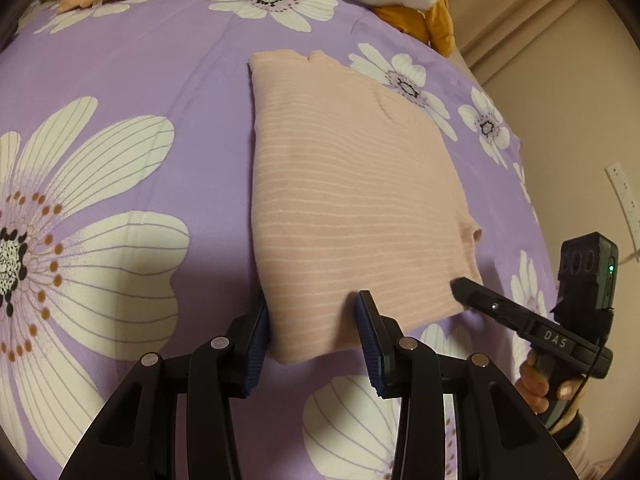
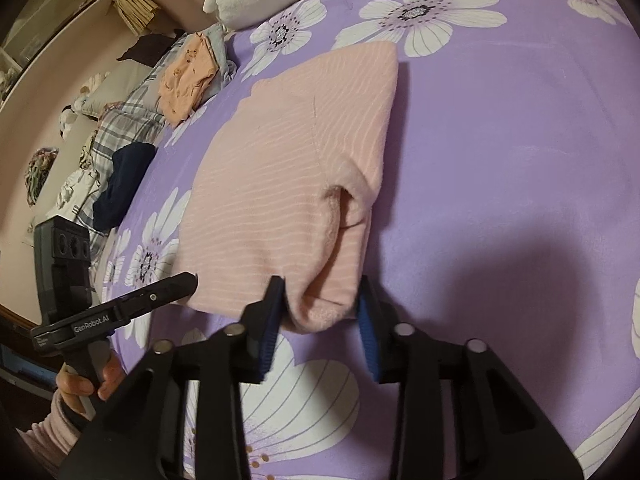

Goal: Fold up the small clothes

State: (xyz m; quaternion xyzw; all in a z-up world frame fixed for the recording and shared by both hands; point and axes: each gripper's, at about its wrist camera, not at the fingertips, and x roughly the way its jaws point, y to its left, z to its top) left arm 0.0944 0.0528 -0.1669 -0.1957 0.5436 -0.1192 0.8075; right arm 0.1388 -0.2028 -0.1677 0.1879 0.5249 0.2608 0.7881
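The pink striped top (image 1: 352, 200), partly folded, lies flat on the purple flowered bedspread (image 1: 140, 80), straight ahead of both tools. The left tool (image 1: 314, 336) straddles the near left corner of its hem, fingers spread, the cloth between them. The right tool (image 2: 320, 320) has its blue pads against the bunched near right corner (whether it truly pinches, I cannot tell).
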